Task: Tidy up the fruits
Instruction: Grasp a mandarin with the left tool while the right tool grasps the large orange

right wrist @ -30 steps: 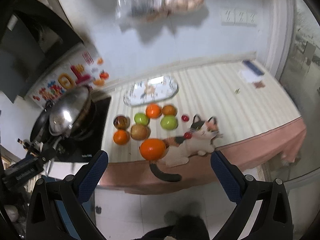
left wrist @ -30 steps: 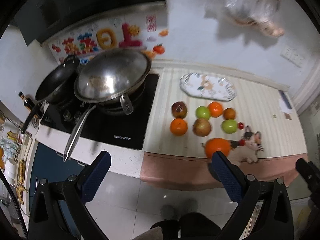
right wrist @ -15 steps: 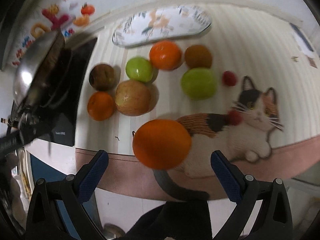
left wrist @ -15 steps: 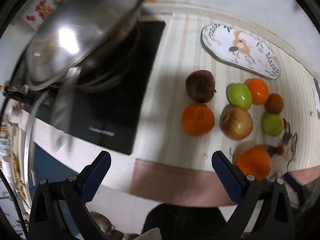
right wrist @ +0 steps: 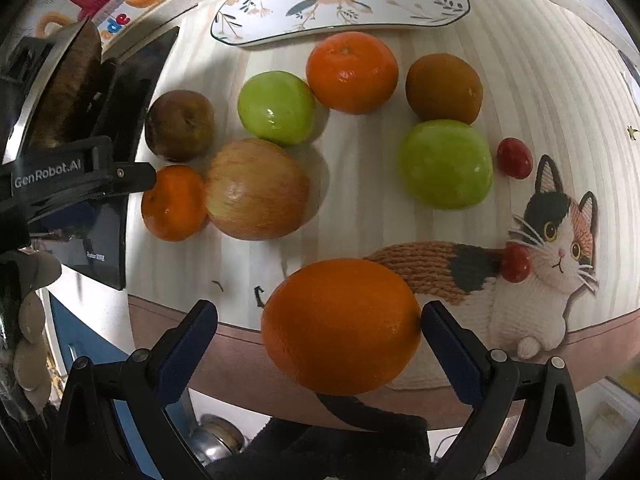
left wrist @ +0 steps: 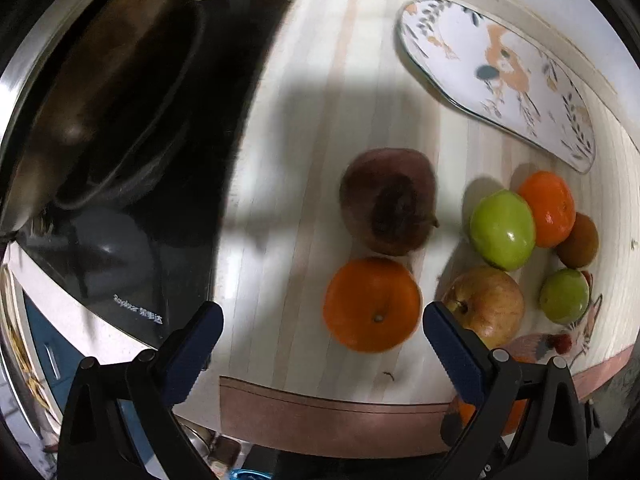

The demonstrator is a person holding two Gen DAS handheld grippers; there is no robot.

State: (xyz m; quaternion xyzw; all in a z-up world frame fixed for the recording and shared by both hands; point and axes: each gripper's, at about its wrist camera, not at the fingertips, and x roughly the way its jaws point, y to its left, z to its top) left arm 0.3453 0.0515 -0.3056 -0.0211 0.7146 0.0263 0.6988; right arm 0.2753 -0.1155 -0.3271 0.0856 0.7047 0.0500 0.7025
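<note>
Right gripper (right wrist: 319, 320): jaws spread wide, nothing grasped. The large orange (right wrist: 340, 326) sits at the near edge of the surface (right wrist: 360, 208), in the jaw gap but off-centre. It looks to be touching or almost touching the right pad; there is clear space to the left pad. It is slightly oval, long axis roughly across the gap, so the jaws would close along its longer dimension.

Left gripper (left wrist: 322, 326): jaws also spread, empty. The small orange (left wrist: 372, 304) lies just ahead of the tips and right of centre, near the right pad, not yet between the pads. The dark brown fruit (left wrist: 388, 200) is directly behind it and the apple (left wrist: 486, 304) just beside it on the right, tight against that right pad's path.

The rest of the fruit lies loose on the surface between grippers and plate: two green fruits (right wrist: 276, 108) (right wrist: 446, 162), a mandarin (right wrist: 352, 72), a brown fruit (right wrist: 444, 88) and two small red ones near the cat mat (right wrist: 540, 280). The oval plate (right wrist: 440, 12) at the back is bare and, my guess, the target.

Judgement: the right gripper is nearer a grasp. It needs a small shift to its right to centre the large orange, then close. The left needs to advance and shift right; risk is the right pad nudging the apple.
</note>
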